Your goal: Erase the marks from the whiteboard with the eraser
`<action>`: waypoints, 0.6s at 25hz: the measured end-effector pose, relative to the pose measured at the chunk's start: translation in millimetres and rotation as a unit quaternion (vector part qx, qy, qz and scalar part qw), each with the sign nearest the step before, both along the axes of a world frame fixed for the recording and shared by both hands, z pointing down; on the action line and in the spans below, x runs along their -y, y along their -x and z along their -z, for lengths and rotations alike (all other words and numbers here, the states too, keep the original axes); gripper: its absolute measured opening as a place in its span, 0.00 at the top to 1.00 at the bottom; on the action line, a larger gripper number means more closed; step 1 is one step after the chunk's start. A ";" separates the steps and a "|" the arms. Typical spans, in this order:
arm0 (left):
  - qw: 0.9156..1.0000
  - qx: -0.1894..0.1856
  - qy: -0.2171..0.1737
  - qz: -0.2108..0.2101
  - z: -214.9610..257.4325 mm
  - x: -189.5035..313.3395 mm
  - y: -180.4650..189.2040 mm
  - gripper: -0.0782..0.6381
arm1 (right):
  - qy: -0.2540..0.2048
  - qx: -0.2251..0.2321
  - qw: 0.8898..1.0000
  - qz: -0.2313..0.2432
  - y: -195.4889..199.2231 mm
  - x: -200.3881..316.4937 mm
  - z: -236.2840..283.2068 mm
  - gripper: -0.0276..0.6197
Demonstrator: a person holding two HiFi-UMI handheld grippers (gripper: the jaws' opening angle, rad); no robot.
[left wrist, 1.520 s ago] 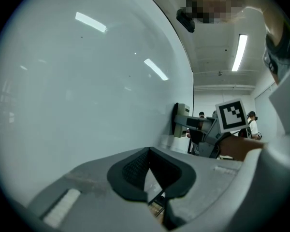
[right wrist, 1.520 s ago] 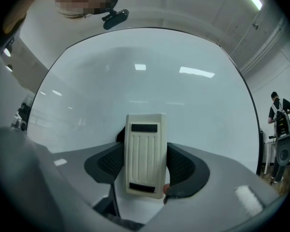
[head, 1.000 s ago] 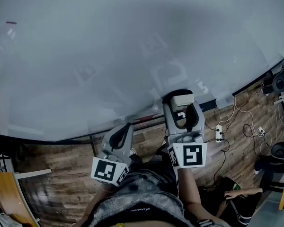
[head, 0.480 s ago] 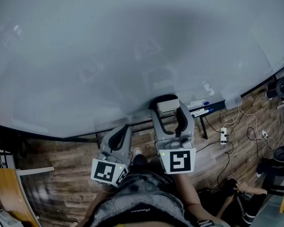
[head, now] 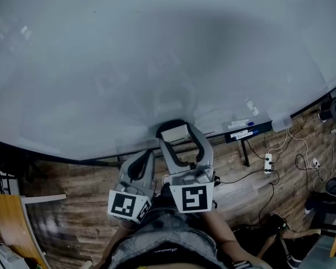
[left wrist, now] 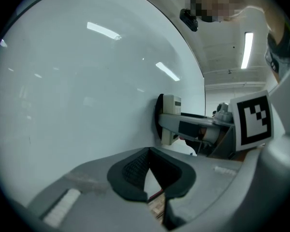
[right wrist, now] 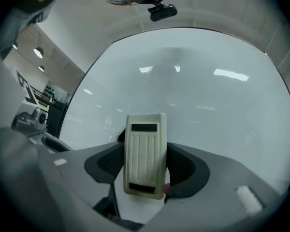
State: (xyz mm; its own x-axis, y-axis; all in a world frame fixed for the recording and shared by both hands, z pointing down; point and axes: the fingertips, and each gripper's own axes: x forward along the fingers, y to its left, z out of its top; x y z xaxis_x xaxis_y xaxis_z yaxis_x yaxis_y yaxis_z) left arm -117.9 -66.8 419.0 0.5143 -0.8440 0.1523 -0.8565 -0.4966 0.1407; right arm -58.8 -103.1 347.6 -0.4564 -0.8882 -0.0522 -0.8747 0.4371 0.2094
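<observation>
– While the right hand-held gripper (head: 177,134) is clenched on the eraser (right wrist: 145,151), where is it now?
– It holds the eraser by its two sides, with the pad against the whiteboard (head: 157,55), low, near the bottom edge. One second ago it was more to the right, close to the marker tray (head: 243,132); now it has slid left, away from the tray.
– And the left hand-held gripper (head: 140,167)?
– Its jaws are together with nothing between them. It hangs just left of the right one, nearer to the person, not touching the board.
– What does this mean for the task?
– I think the wiping stroke goes left along the lower part. I see no clear mark on the board in these views, so probably little is left to erase.
</observation>
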 end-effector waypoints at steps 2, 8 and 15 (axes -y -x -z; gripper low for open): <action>1.000 0.000 0.003 0.003 -1.1 -0.1 0.1 0.89 | 0.000 -0.003 1.000 0.002 -0.5 -0.3 -0.6 0.55; 1.000 0.001 0.004 -0.005 -1.0 5.0 -14.0 0.89 | -0.002 -0.011 1.000 0.000 -10.7 2.8 -1.7 0.55; 1.000 -0.001 0.011 -0.018 -5.1 15.3 -48.6 0.89 | -0.009 -0.012 1.000 -0.009 -48.7 12.8 -1.1 0.55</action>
State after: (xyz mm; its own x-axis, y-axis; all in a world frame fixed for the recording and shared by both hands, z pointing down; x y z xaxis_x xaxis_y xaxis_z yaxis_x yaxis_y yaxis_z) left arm -69.3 -82.2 424.1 0.5447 -0.8212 0.1699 -0.8378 -0.5238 0.1542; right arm -10.1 -115.9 348.6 -0.4421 -0.8951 -0.0577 -0.8768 0.4177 0.2384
